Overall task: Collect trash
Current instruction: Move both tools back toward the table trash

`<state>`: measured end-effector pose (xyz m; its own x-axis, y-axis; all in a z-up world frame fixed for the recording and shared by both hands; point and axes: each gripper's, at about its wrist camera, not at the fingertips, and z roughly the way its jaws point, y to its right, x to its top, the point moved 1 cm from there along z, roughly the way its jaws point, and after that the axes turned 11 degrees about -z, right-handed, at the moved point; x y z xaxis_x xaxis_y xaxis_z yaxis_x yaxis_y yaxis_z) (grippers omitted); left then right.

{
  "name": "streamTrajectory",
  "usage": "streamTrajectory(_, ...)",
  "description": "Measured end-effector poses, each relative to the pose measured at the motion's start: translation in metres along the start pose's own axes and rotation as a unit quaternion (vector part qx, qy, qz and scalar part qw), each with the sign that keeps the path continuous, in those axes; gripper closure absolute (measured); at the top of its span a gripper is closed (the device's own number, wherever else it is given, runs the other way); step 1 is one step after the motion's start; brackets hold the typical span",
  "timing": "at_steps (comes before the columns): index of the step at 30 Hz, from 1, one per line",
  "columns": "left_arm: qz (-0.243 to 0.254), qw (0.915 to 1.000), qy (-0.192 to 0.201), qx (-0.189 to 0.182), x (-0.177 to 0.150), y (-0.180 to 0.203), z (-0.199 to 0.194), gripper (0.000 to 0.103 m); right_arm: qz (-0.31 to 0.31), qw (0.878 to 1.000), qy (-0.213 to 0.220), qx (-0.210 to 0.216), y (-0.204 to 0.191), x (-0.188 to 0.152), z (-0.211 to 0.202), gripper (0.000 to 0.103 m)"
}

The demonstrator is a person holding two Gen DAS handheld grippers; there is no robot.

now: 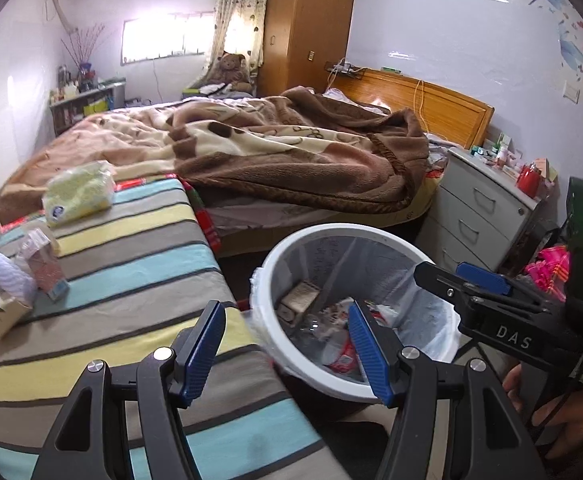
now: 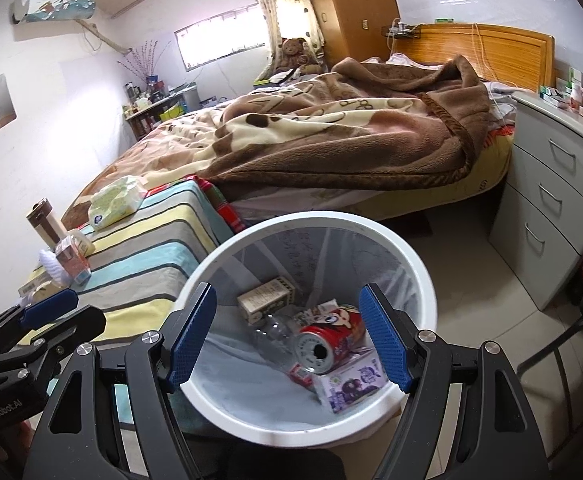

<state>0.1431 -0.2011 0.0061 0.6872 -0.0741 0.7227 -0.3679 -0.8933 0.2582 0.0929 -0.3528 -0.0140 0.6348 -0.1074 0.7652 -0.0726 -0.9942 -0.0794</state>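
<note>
Grippers, both black with blue ribbed pads: the right gripper [image 2: 287, 336] hangs over the round white plastic bin with a clear liner [image 2: 423, 276], jaws spread wide, nothing between them. The left gripper [image 1: 287, 344] is likewise spread wide and empty, straddling the near rim of the bin where it meets the striped cloth-covered table [image 1: 131, 248].

Bin contents: a red drink can [image 2: 323, 342] on its side with its opened top facing the camera, a purple-printed carton [image 2: 351, 384] touching it below, a beige printed box [image 2: 265, 298] further back, and a clear plastic bottle [image 2: 271, 332] between them.

Table: a pale green tissue pack [image 1: 79, 192], a small clear-wrapped box [image 1: 45, 264] and a white crumpled tissue [image 1: 7, 276] lie well apart from the bin.
</note>
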Motion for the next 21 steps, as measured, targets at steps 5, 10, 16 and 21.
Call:
streamTrajectory(5, -0.008, 1.0000, 0.004, 0.001, 0.003, -0.012, -0.006, 0.040, -0.008, 1.000, 0.002, 0.005, -0.012, 0.004, 0.002, 0.028)
streamTrajectory(10, -0.019, 0.9997, 0.010, 0.008, 0.005, -0.028, -0.013, 0.040, -0.014, 1.000, 0.004, 0.012, -0.024, 0.008, 0.004, 0.028)
streamTrajectory(16, -0.034, 0.9991, 0.020, 0.019, 0.008, -0.054, -0.023, 0.039, -0.022, 0.999, 0.013, 0.028, -0.044, 0.013, 0.007, 0.028)
streamTrajectory(21, -0.053, 0.9977, 0.029, 0.032, 0.010, -0.085, -0.031, 0.039, -0.035, 0.998, 0.017, 0.051, -0.066, 0.018, 0.016, 0.028)
